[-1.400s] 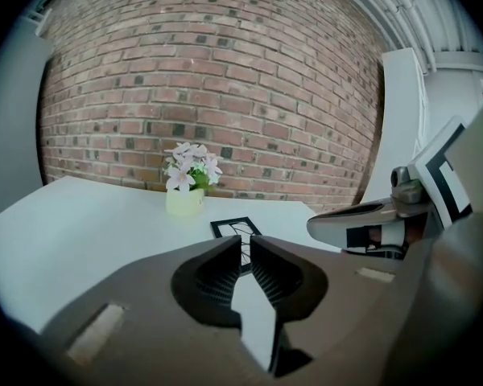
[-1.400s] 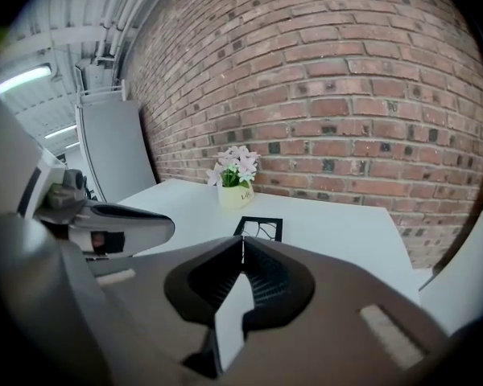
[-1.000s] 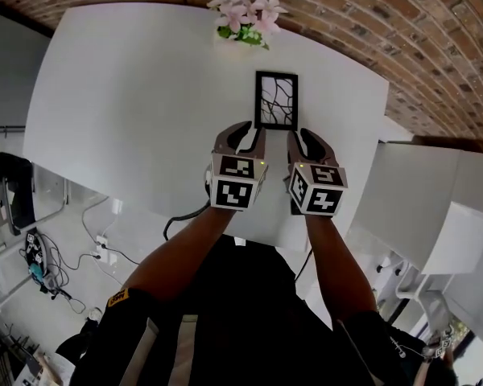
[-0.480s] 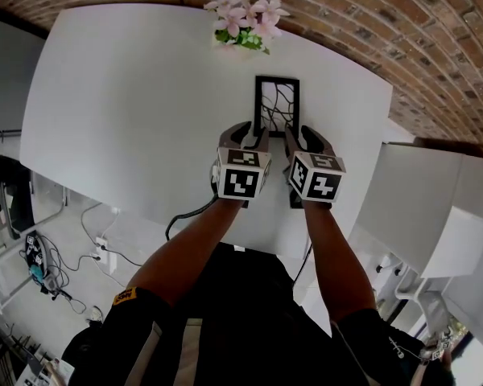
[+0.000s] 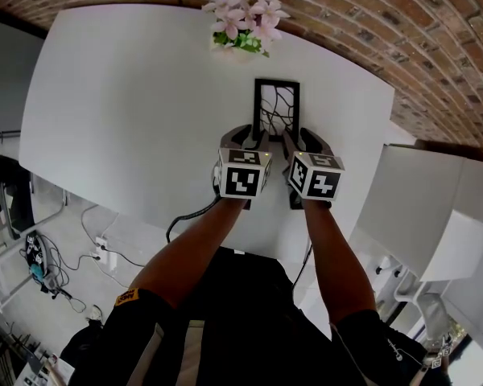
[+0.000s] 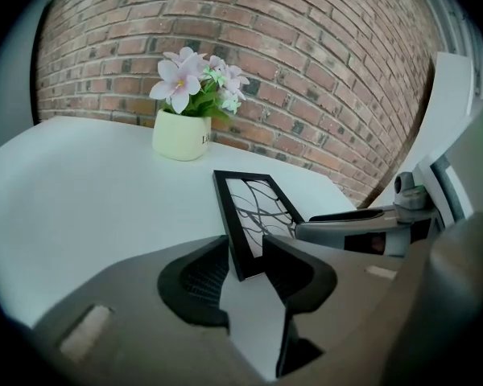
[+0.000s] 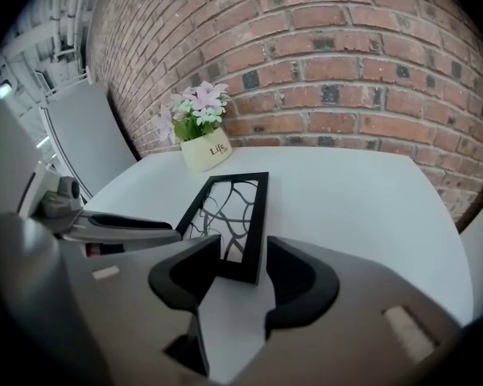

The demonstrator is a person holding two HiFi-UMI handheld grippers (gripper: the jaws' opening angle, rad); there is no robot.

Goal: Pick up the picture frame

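Observation:
A black picture frame (image 5: 276, 107) with a branch pattern lies flat on the white table (image 5: 129, 95). My left gripper (image 5: 249, 137) is at its near left corner and my right gripper (image 5: 300, 139) at its near right corner. In the left gripper view the frame's (image 6: 253, 215) corner sits between the jaws of the left gripper (image 6: 245, 254), which are opening, and the pads stand clear of it. In the right gripper view the frame's (image 7: 229, 211) other near corner lies between the opening jaws of the right gripper (image 7: 243, 256), also untouched.
A cream pot of pink flowers (image 5: 241, 18) stands at the table's far edge, just beyond the frame, against a brick wall (image 5: 402, 30). White furniture (image 5: 427, 191) lies to the right of the table. Cables (image 5: 48, 264) trail on the floor at left.
Both grippers have moved forward and down to the frame's near edge. Their jaws have spread wider around its corners.

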